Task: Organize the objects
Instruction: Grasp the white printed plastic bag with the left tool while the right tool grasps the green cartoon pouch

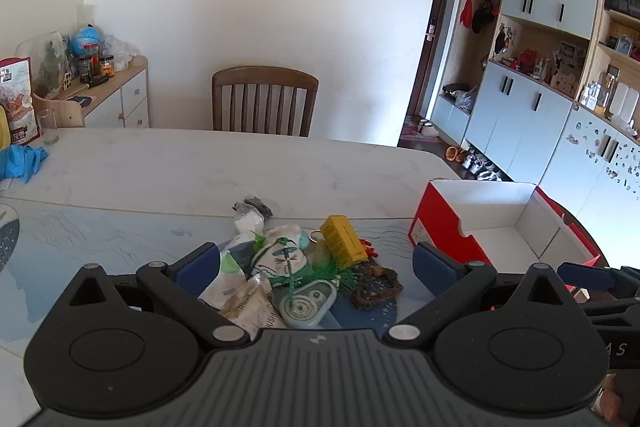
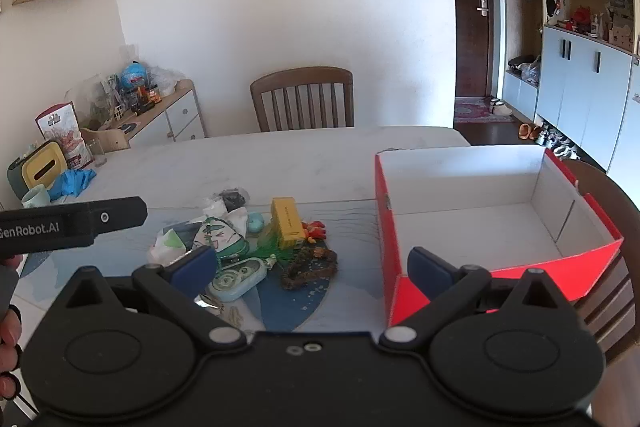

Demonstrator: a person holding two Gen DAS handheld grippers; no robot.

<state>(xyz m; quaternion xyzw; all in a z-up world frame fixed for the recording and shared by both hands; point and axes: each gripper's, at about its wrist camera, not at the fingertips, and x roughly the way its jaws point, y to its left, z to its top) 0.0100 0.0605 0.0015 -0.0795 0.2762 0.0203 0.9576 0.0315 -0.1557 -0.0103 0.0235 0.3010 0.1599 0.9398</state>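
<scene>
A pile of small objects lies on the table: a yellow box [image 1: 343, 241] [image 2: 287, 223], a white pouch with a green drawing [image 1: 285, 257] [image 2: 218, 233], a pale green correction-tape dispenser [image 1: 308, 303] [image 2: 236, 279], a brown wreath-like piece [image 1: 376, 287] [image 2: 310, 267], and crumpled packets [image 1: 250, 215]. An open red box with a white inside [image 1: 480, 223] [image 2: 472, 203] stands to the right and holds nothing. My left gripper [image 1: 316, 263] is open just before the pile. My right gripper [image 2: 312, 269] is open, between the pile and the red box.
A wooden chair [image 1: 264, 99] [image 2: 304, 99] stands at the table's far side. Blue gloves [image 1: 22, 163], a glass [image 1: 48, 127] and a snack bag [image 1: 16, 95] sit at the far left. A sideboard [image 2: 160, 115] and wall cabinets [image 1: 532, 75] stand beyond.
</scene>
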